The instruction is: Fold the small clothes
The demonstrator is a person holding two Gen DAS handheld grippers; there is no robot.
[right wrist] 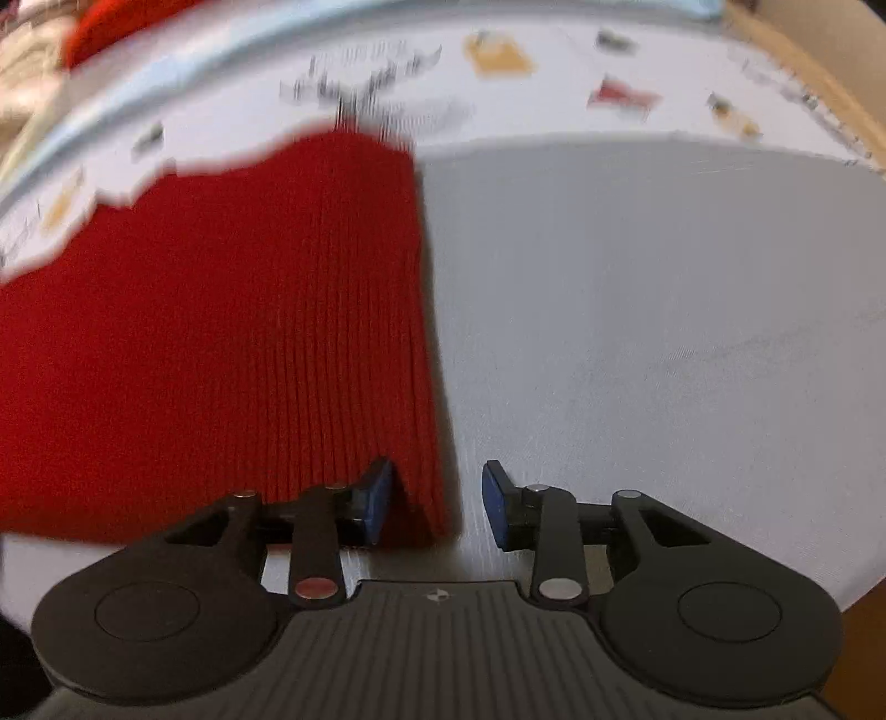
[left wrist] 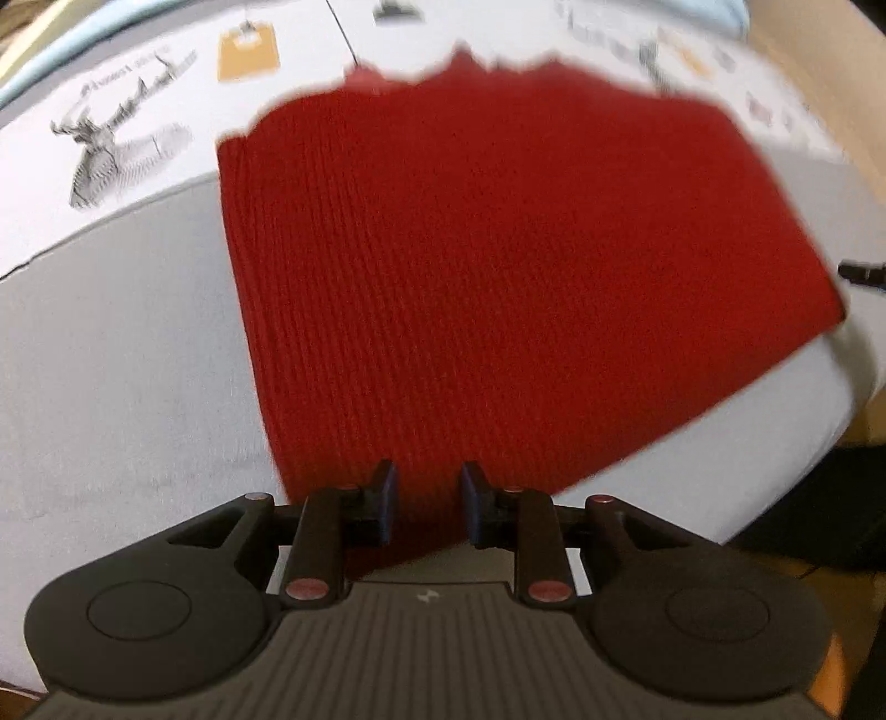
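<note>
A grey desk (left wrist: 122, 354) fills most of both views, with a white printed cloth (left wrist: 138, 127) along its far side showing a stag drawing and small orange tags. On the desk lies a red ribbed knit (left wrist: 476, 288), spread flat; in the left wrist view it takes up the middle of the frame and runs down to the bottom centre, its far edge ragged and blurred against the cloth. In the right wrist view the knit (right wrist: 221, 343) covers the left half, its straight side edge running down the middle of the frame. The left gripper (left wrist: 427, 501) sits at the bottom centre with its jaws a little apart, the near hem of the knit between the blue pads (left wrist: 389, 498), neither pad plainly pressing it. The right gripper (right wrist: 437, 501) has its jaws wider apart, standing over the knit's near corner: the left pad (right wrist: 376, 495) is against the fabric, the right pad over bare desk. Another red thing (right wrist: 111, 25) shows blurred in the upper left of the right wrist view.
</note>
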